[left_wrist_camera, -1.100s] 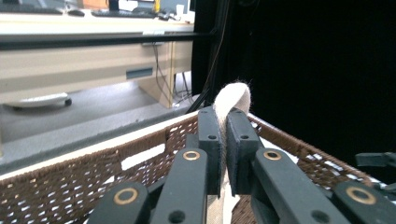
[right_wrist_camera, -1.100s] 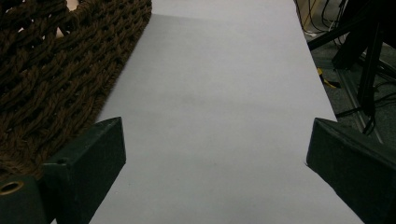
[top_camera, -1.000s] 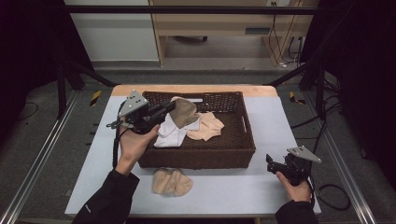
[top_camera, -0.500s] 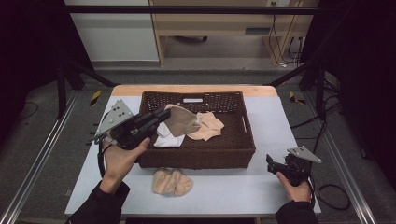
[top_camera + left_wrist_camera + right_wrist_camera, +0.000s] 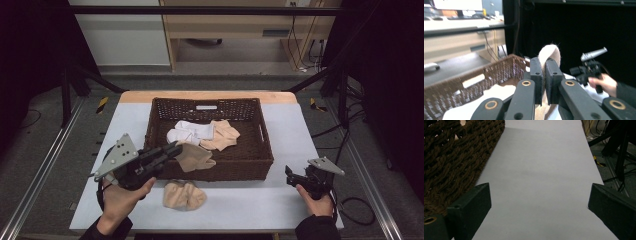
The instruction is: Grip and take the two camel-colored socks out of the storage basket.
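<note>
Left gripper (image 5: pixel 172 148): jaws pressed together on a beige sock (image 5: pixel 196 158), the cloth pinched between the pads and looping up above them in the left gripper view (image 5: pixel 550 53). Sock hangs off the jaw tips over the front wall of the wicker basket (image 5: pixel 215 169), its loose end drooping toward the inside. Judged light, limp, not fragile; it will sag and swing, so a pinch on a doubled fold holds better than a single edge. Just in front of the basket on the table (image 5: pixel 250 210) lie two more beige socks (image 5: pixel 184 195), near the left hand. In the basket: a white sock (image 5: pixel 192 132) and a peach one (image 5: pixel 223 135), touching. Right gripper (image 5: pixel 292 176): jaws wide apart, empty, low over bare table right of the basket.
</note>
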Demonstrator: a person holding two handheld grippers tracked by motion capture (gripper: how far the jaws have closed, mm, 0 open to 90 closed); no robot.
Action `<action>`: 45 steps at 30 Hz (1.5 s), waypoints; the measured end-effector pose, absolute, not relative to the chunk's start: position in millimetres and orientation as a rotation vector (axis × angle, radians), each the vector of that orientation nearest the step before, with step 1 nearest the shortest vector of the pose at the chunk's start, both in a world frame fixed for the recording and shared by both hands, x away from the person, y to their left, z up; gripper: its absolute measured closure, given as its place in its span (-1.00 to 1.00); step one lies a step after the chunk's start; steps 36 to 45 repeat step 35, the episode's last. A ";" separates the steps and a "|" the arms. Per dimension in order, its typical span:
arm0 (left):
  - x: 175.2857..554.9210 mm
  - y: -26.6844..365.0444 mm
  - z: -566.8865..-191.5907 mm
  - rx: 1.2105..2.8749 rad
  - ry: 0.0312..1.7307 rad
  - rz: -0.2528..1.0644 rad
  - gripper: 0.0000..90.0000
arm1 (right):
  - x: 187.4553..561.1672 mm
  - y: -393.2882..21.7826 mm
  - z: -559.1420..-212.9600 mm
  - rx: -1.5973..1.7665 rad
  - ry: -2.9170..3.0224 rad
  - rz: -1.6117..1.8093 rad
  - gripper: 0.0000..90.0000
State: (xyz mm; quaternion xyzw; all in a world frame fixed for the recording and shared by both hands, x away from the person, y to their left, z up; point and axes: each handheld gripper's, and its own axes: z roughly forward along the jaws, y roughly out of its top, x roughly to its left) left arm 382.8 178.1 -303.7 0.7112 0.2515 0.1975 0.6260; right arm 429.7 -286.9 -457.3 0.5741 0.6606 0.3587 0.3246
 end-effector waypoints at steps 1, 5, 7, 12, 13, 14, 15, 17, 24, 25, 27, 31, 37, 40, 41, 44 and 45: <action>381.3 177.4 -307.4 1.639 0.580 0.447 0.89 | 429.7 -286.7 -457.2 1.504 1.734 0.940 -0.89; 376.1 174.5 -333.7 1.704 0.597 0.398 0.89 | 429.4 -286.4 -456.9 1.505 1.734 0.943 -0.89; 376.3 173.4 -348.6 1.744 0.615 0.380 0.89 | 429.3 -286.4 -457.0 1.505 1.735 0.943 -0.89; 380.0 173.2 -379.0 1.816 0.677 0.334 0.89 | 429.2 -286.4 -457.0 1.505 1.735 0.943 -0.89; 381.9 174.6 -392.8 1.839 0.712 0.319 0.89 | 429.2 -286.4 -457.0 1.504 1.735 0.942 -0.89; 383.0 175.8 -398.5 1.850 0.728 0.310 0.89 | 429.2 -286.3 -457.2 1.504 1.735 0.940 -0.89; 383.8 176.8 -403.9 1.859 0.741 0.305 0.89 | 429.3 -286.2 -457.2 1.506 1.736 0.941 -0.89; 385.5 178.5 -414.4 1.884 0.768 0.318 0.88 | 429.6 -286.2 -457.6 1.503 1.738 0.938 -0.89; 394.3 187.5 -444.0 1.949 0.888 0.342 0.82 | 429.8 -285.9 -458.6 1.508 1.744 0.928 -0.89; 397.0 190.3 -451.0 1.970 0.920 0.354 0.77 | 430.1 -285.8 -459.2 1.504 1.748 0.924 -0.89; 397.9 192.9 -455.5 1.986 0.947 0.356 0.61 | 430.2 -285.2 -459.6 1.506 1.751 0.923 -0.89; 395.7 202.8 -458.5 1.953 0.972 0.389 0.22 | 430.4 -284.7 -459.6 1.511 1.753 0.923 -0.89; 394.8 214.5 -458.2 1.918 0.982 0.408 -0.06 | 430.6 -285.4 -459.5 1.509 1.752 0.923 -0.89; 394.8 214.5 -458.2 1.918 0.982 0.408 -0.06 | 430.6 -285.4 -459.5 1.509 1.752 0.923 -0.89; 394.8 214.5 -458.2 1.918 0.982 0.408 -0.06 | 430.6 -285.4 -459.5 1.509 1.752 0.923 -0.89; 394.8 214.5 -458.2 1.918 0.982 0.408 -0.06 | 430.6 -285.4 -459.5 1.509 1.752 0.923 -0.89; 394.8 214.5 -458.2 1.918 0.982 0.408 -0.06 | 430.6 -285.4 -459.5 1.509 1.752 0.923 -0.89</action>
